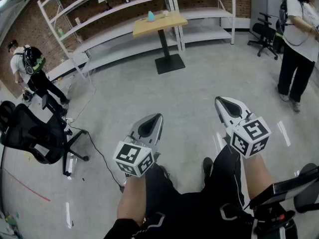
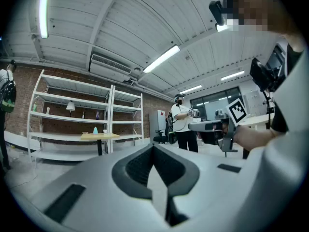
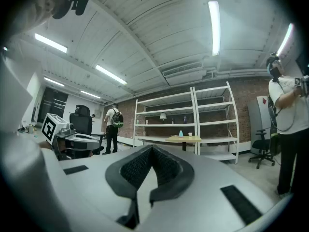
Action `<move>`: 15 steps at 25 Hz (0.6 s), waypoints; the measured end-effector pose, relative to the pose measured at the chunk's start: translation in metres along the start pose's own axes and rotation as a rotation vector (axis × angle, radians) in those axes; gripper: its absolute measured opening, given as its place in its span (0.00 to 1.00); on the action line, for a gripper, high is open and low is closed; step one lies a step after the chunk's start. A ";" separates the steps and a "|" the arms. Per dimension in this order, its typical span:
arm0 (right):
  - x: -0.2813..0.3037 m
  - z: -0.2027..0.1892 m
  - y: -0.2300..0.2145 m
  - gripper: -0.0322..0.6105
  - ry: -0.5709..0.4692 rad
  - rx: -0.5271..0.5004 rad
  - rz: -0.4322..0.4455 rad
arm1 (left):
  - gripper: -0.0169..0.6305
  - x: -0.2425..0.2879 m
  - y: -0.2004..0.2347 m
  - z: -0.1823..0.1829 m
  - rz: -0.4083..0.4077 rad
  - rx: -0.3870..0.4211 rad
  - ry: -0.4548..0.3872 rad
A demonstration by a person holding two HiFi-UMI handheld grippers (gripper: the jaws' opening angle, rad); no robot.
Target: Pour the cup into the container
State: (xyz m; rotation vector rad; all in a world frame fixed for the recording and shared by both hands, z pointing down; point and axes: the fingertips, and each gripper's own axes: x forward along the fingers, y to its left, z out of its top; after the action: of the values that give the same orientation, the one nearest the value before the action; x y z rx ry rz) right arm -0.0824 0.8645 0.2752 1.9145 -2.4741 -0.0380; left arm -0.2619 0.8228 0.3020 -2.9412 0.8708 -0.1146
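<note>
The left gripper (image 1: 156,119) and right gripper (image 1: 222,102) have jaws pressed together, holding nothing; the table (image 1: 159,24) stands at twelve o'clock.

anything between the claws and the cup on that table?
Nothing visible. Bare floor runs from the left claw and the right claw to the table with the cup. The chair and cable sit off to the left, and a person stands off to the right.

Workshop-style lab hall, identified by a brick wall (image 1: 27,26), white shelving (image 1: 124,4), a concrete floor (image 1: 199,78), an office chair (image 1: 30,133) and ceiling strip lights (image 3: 215,28).
</note>
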 end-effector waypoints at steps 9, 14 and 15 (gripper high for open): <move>-0.001 -0.003 -0.003 0.05 0.003 -0.006 -0.005 | 0.03 0.000 0.000 -0.003 0.007 0.000 -0.005; 0.000 -0.004 -0.002 0.05 0.007 -0.009 -0.008 | 0.03 0.000 -0.001 -0.003 0.005 -0.004 -0.010; 0.000 -0.003 -0.002 0.05 0.006 -0.013 -0.008 | 0.03 0.000 -0.001 -0.002 0.005 -0.004 -0.012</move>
State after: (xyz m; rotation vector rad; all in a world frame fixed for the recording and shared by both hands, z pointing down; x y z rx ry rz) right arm -0.0804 0.8637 0.2782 1.9163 -2.4569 -0.0478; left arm -0.2613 0.8232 0.3039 -2.9398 0.8773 -0.0949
